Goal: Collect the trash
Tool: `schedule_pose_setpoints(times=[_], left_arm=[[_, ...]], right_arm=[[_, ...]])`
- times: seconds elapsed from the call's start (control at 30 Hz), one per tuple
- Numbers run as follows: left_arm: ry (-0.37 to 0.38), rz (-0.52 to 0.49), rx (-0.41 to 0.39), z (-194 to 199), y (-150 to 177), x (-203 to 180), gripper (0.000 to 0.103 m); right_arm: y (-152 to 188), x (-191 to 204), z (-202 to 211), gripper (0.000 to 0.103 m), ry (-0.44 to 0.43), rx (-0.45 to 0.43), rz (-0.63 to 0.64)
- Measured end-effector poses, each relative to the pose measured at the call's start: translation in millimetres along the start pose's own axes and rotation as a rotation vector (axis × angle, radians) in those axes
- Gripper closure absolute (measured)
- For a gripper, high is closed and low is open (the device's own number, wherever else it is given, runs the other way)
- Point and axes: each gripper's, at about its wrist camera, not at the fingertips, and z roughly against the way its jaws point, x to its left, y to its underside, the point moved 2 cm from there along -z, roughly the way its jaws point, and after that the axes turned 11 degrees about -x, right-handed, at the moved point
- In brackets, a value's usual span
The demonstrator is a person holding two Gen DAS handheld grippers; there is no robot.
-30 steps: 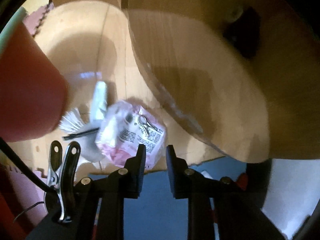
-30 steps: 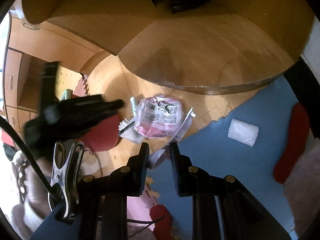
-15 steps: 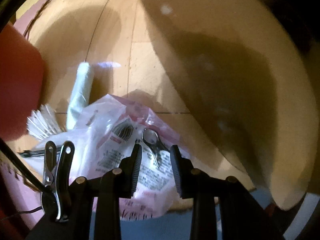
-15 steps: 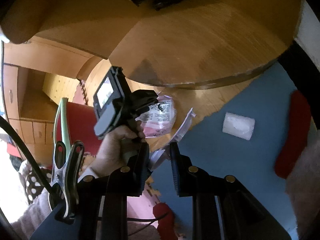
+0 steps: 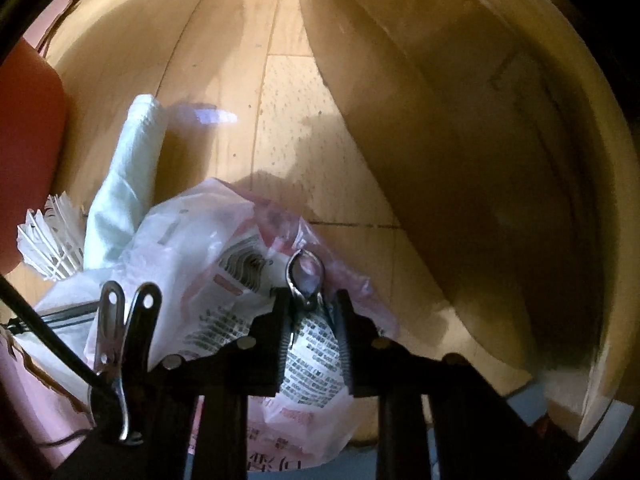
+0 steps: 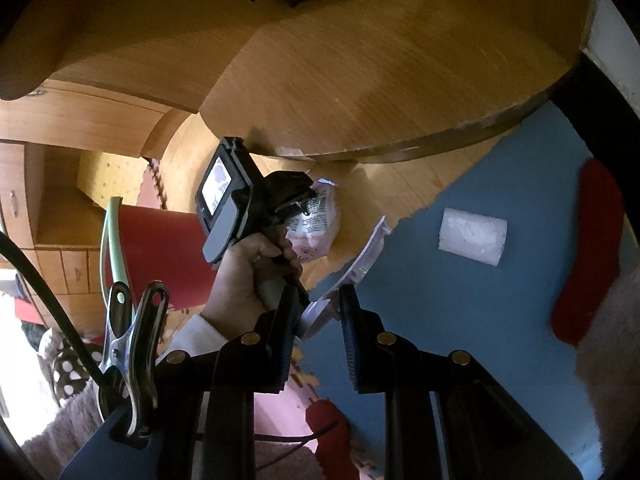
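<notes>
A crumpled pink-and-white printed plastic bag (image 5: 200, 240) lies on the wooden floor, with a small metal scissor-like loop (image 5: 306, 272) on top of it. My left gripper (image 5: 313, 300) points straight down onto it. Its jaws are closing, and the pads pinch the bag's raised fold with the loop between them. In the right wrist view a hand (image 6: 248, 276) holds that left gripper (image 6: 304, 204) on the bag (image 6: 320, 224). My right gripper (image 6: 320, 300) hangs above the blue mat's edge, shut on a translucent white plastic wrapper (image 6: 368, 248).
A red bin (image 6: 160, 248) stands left of the bag. A pale rolled tissue (image 5: 128, 168) and a white shuttlecock (image 5: 52, 248) lie beside the bag. A white block (image 6: 472, 242) rests on the blue mat (image 6: 460, 320). A wooden furniture panel (image 6: 360, 80) overhangs.
My left gripper has dropped onto the bag, and its jaws widened and then narrowed around the metal loop. The hand with it has come into the right wrist view. The right gripper sank slightly.
</notes>
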Motion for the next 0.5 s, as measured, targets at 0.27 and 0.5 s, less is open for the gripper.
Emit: schedule_pose_setpoints(times=[0.27,0.5], left_arm=[[0.073,0.026,0.016,27.7,6.4,26.3,0.082],[0.116,-0.017,-0.014,77.4,7.6,31.4,0.082]], right_arm=[[1.4,9.0,3.2,0.081,-0.007,-0.015,0.034],[1.7,25.7,9.9,0.081,-0.012,-0.049,0.078]])
